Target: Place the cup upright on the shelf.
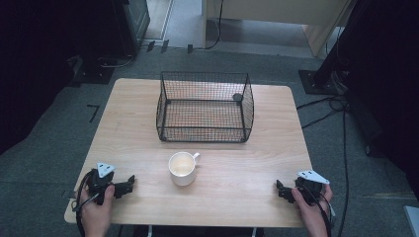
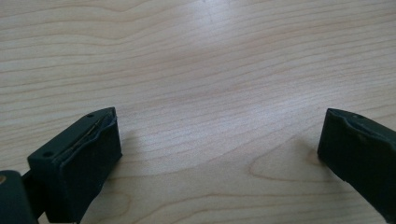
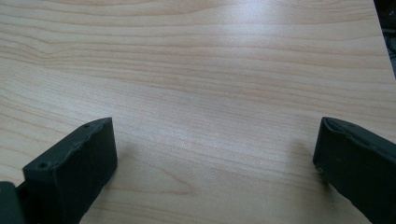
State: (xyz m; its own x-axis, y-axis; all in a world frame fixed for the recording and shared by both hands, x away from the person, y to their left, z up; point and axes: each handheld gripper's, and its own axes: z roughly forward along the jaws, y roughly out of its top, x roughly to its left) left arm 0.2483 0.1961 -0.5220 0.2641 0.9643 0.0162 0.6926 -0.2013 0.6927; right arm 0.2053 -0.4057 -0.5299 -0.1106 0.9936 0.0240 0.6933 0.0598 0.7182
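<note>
A white mug (image 1: 182, 168) stands upright near the middle of the wooden table (image 1: 237, 192), its handle turned to the back right. Behind it sits a black wire basket (image 1: 204, 106) with nothing visible inside. My left gripper (image 1: 129, 183) rests at the table's front left, held in a hand, jaws pointing right toward the mug and apart from it. My right gripper (image 1: 279, 189) rests at the front right, jaws pointing left. In the left gripper view the left gripper (image 2: 219, 133) stands wide open over bare wood. The right gripper (image 3: 215, 140) in its own view is equally open and holds nothing.
Grey carpet floor surrounds the table, with cables (image 1: 326, 106) trailing at the right and dark equipment stands at the back left and right. A pale wooden cabinet (image 1: 276, 15) stands beyond the table.
</note>
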